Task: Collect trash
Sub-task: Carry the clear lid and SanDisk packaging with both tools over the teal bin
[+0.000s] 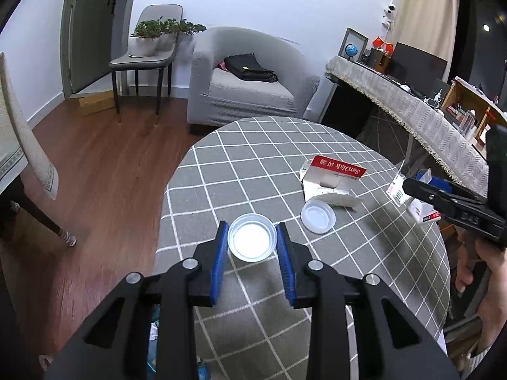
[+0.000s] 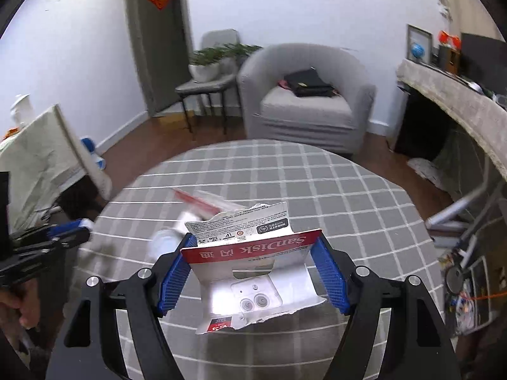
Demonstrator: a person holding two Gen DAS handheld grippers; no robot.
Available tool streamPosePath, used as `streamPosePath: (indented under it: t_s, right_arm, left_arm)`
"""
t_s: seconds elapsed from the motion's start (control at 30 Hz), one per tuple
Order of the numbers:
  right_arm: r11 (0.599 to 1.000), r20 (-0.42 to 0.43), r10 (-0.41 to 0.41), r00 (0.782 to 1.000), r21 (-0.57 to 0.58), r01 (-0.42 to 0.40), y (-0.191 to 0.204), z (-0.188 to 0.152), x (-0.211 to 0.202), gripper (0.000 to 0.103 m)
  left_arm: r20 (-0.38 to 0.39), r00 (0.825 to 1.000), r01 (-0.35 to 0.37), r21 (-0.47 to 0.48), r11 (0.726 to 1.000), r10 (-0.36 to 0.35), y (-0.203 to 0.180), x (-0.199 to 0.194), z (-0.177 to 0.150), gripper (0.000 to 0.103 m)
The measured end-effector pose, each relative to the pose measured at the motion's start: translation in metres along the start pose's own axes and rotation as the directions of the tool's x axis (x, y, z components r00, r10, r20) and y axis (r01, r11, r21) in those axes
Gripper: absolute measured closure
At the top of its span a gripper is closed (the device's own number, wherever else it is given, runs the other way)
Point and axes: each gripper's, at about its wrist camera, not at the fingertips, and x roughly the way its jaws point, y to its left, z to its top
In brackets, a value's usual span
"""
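The round checked worktop fills mid-frame. Low centre in the right view, the right gripper jaws clamp the torn card package; hold it level. The left gripper jaws pinch a small clear cup. Lift both straight; the frame's centre is open, the worktop edge near.

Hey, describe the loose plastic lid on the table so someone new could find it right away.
Start at the round table with the grey checked cloth. Near its right side lies a torn SanDisk card package, and the lid sits just in front of it. It is a clear, shallow disc lying flat, unlike the deeper clear cup between the left gripper jaws.
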Motion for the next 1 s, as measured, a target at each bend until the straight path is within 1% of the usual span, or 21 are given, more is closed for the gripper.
streamPosePath:
  t_s: [0.07,0.17,0.3,0.4,0.47,0.63,0.77,0.87,1.0]
  right_arm:
    - [0.999,0.017,0.046,0.999,0.007,-0.046,0.009,-0.001,0.0,0.028]
    - [0.993,0.019,0.113,0.993,0.011,-0.114,0.031,0.006,0.008,0.028]
    - [0.985,0.019,0.171,0.985,-0.029,-0.17,0.069,0.015,0.015,0.029]
    - [0.977,0.006,0.205,0.979,-0.054,-0.204,0.097,0.018,0.024,0.029]
    - [0.97,-0.009,0.226,0.974,-0.087,-0.225,0.12,0.018,0.031,0.029]
    - [0.953,-0.041,0.266,0.963,-0.135,-0.269,0.162,0.016,0.043,0.029]
    - [0.937,-0.079,0.306,0.949,-0.153,-0.315,0.192,0.013,0.052,0.029]
    - [0.924,-0.111,0.324,0.94,-0.175,-0.339,0.214,0.008,0.057,0.029]
    - [0.91,-0.145,0.344,0.928,-0.191,-0.367,0.241,-0.002,0.061,0.029]
  left_arm:
    - [0.001,1.0,-0.015,0.008,1.0,0.015,-0.001,-0.003,-0.003,0.071]
    - [0.0,0.999,-0.04,0.03,0.999,0.04,0.0,-0.007,-0.009,0.07]
    - [-0.013,0.999,-0.052,0.038,0.998,0.052,0.012,-0.007,-0.02,0.07]
    - [-0.02,0.997,-0.076,0.021,0.997,0.076,0.028,-0.009,-0.027,0.07]
    - [-0.028,0.996,-0.09,-0.011,0.996,0.09,0.045,-0.011,-0.029,0.071]
    - [-0.043,0.988,-0.15,-0.045,0.988,0.148,0.08,-0.018,-0.039,0.071]
    - [-0.085,0.982,-0.173,-0.065,0.983,0.167,0.103,-0.021,-0.052,0.071]
    - [-0.135,0.975,-0.187,-0.082,0.979,0.175,0.119,-0.018,-0.066,0.071]
    - [-0.19,0.968,-0.183,-0.102,0.978,0.161,0.135,-0.013,-0.081,0.071]
